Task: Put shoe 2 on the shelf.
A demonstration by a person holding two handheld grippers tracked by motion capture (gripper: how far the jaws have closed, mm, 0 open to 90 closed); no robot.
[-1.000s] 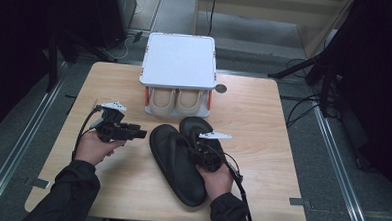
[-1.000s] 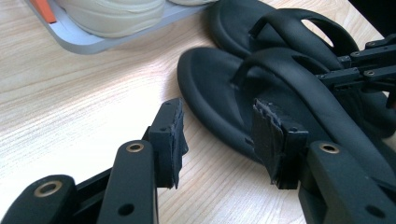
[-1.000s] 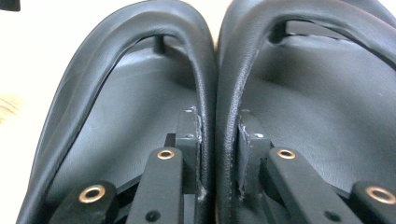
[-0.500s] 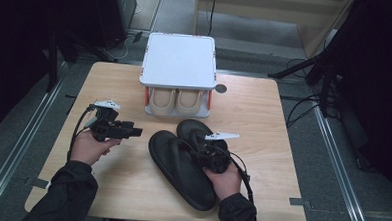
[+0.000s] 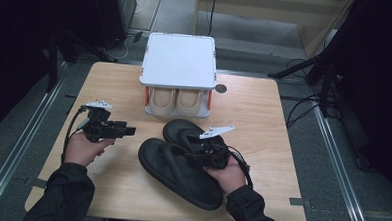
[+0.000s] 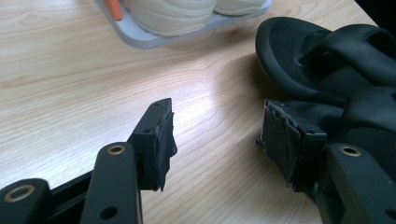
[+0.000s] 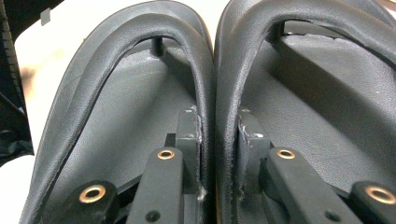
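Between the right claw's (image 7: 217,140) jaws, both sandals' (image 5: 181,165) adjoining straps (image 7: 210,79) are pinched together; the pair has been dragged slightly nearer on the counter (image 5: 263,118). Beside them, the left claw (image 6: 215,135) is held wide, empty.

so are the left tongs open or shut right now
Open. In the left gripper view the left tongs stand with their two black jaws wide apart, bare wooden table between them, gripping nothing, beside the black sandals.
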